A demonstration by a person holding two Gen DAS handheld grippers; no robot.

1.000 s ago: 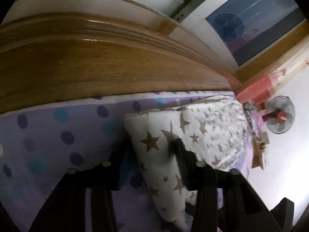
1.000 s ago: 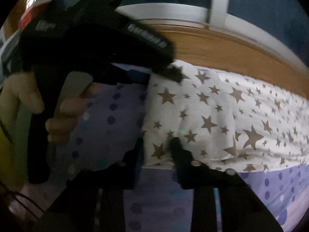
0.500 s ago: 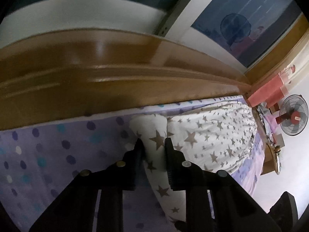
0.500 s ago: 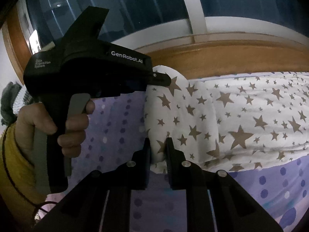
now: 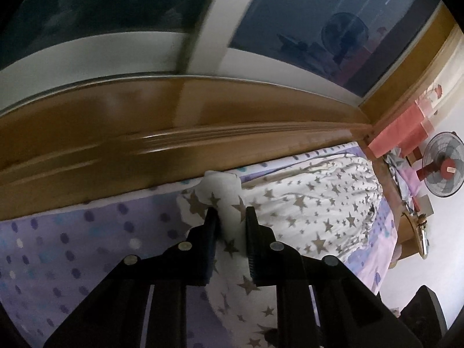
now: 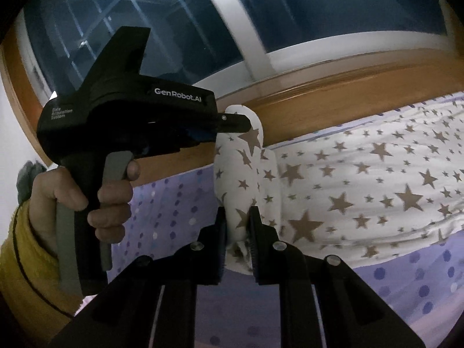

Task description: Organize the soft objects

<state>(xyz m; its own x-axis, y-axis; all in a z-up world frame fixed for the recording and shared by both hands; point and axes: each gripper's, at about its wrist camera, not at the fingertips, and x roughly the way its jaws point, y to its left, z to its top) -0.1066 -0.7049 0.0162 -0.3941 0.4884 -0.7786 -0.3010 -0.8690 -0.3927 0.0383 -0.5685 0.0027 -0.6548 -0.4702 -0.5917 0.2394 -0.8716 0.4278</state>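
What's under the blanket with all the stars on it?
Under the star blanket lies a purple dotted sheet on the bed; it shows around the blanket's edges. Both the left gripper and right gripper pinch one blanket end. Whatever lies beneath the middle stays covered.

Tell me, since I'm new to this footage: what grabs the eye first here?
The star-print quilt, white with brown stars, lies across the purple dotted bedsheet; both tools pinch its near edge, the right tool low, the left tool at a bunched corner. Behind runs a wooden headboard under a dark window.
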